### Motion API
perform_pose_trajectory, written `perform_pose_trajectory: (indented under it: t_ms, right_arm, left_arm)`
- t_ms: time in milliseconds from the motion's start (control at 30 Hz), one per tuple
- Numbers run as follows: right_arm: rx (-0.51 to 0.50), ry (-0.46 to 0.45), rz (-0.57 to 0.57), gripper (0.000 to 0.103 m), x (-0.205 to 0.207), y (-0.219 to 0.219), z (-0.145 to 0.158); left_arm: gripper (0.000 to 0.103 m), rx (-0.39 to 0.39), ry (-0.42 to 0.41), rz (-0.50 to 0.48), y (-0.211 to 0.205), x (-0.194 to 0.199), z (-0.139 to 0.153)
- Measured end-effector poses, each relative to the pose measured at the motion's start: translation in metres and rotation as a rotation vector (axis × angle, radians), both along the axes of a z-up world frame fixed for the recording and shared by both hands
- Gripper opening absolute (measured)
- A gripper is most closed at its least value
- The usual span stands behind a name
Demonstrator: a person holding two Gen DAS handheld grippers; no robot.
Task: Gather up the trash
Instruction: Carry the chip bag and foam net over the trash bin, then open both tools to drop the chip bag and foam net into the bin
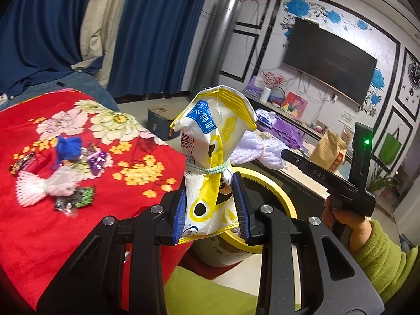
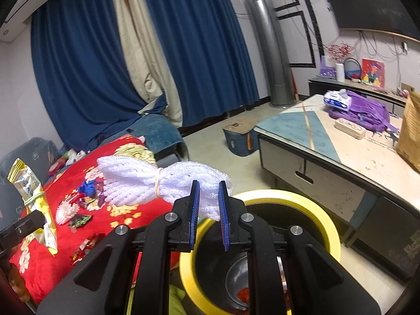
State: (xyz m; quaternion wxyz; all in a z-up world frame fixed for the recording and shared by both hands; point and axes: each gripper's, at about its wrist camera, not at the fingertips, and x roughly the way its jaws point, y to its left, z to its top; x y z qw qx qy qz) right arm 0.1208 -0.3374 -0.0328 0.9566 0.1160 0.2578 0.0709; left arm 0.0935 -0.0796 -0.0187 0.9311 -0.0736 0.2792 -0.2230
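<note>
Blue curtains (image 2: 86, 60) are hanging far beyond both claws, with a red floral blanket (image 1: 86, 162) spreading to their left and a low table (image 2: 328, 147) lying to the right. Just below the fingertips, a yellow-rimmed bin (image 2: 325, 210) is standing open. The left gripper (image 1: 210, 210) is pinching a yellow-and-white snack bag (image 1: 210, 157) upright between its pads. The right gripper (image 2: 209, 211) is clamping a white foam net (image 2: 147, 181), which is sticking out leftward.
</note>
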Motion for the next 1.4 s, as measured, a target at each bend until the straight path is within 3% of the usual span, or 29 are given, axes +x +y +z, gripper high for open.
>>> perform_pose_trajectory:
  t_ms: [367, 767, 1100, 1333, 1400]
  right_arm:
    - [-0.008, 0.015, -0.107, 0.014, -0.01, -0.044, -0.024]
    - [0.002, 0.079, -0.202, 0.014, -0.011, -0.081, -0.063]
    - [0.031, 0.135, -0.239, 0.014, -0.007, -0.098, -0.085]
    - [0.078, 0.178, -0.226, 0.021, -0.002, -0.103, -0.097]
    - [0.074, 0.181, -0.218, 0.027, -0.001, -0.102, -0.098]
  left_arm:
    - [0.025, 0.055, 0.032, -0.114, -0.057, 0.014, -0.016]
    - [0.025, 0.094, 0.123, -0.193, -0.103, 0.041, -0.047]
    - [0.026, 0.193, 0.156, -0.256, -0.145, 0.056, -0.073]
    - [0.028, 0.189, 0.191, -0.274, -0.154, 0.068, -0.085]
    - [0.032, 0.169, 0.211, -0.266, -0.151, 0.073, -0.089]
